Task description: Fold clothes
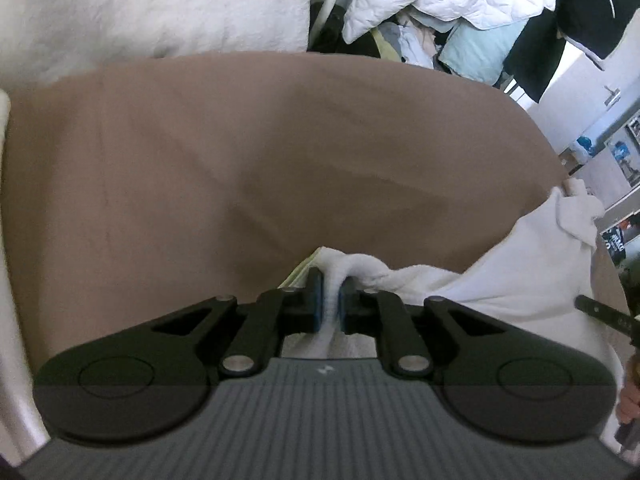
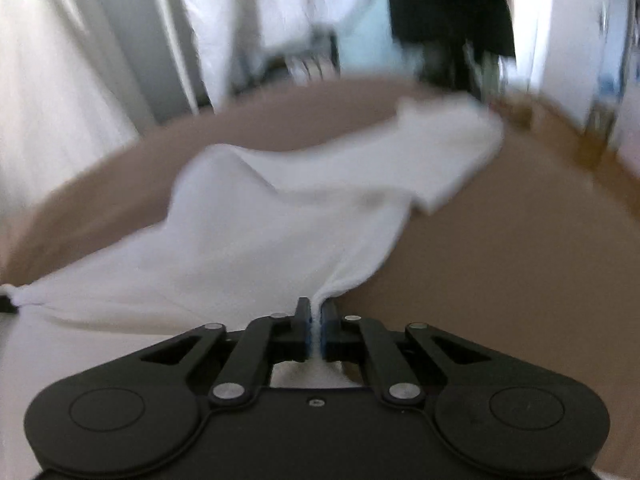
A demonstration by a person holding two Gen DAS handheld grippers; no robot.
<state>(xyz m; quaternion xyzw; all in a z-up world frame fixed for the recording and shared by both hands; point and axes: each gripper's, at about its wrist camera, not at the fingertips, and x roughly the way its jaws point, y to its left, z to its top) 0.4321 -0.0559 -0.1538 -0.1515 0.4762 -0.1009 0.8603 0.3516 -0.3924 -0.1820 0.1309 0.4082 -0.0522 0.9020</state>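
Fingers of the left gripper point(image 1: 329, 296) are pinched tight on a bunched edge of the white garment point(image 2: 248, 240), the cloth squeezed into a rope between the blue pads. Those of the right gripper point(image 2: 316, 320) are likewise clamped on another gathered bit of the same hem or edge. From where I stand, the two holds sit well apart, so the fabric hangs stretched between them; that seems the point of gripping at two places, to spread the piece flat instead of letting it crumple.

Most of the garment trails across the brown bedsheet point(image 1: 240, 140), one end flopping toward the far side, a sleeve-like flap point(image 2: 452, 128) lying loose there. Blur in the right wrist view suggests motion. A heap of other laundry point(image 1: 440, 12) sits beyond the bed. Whether this is a spreading-out ahead of a fold or a fold being carried over, I cannot tell.
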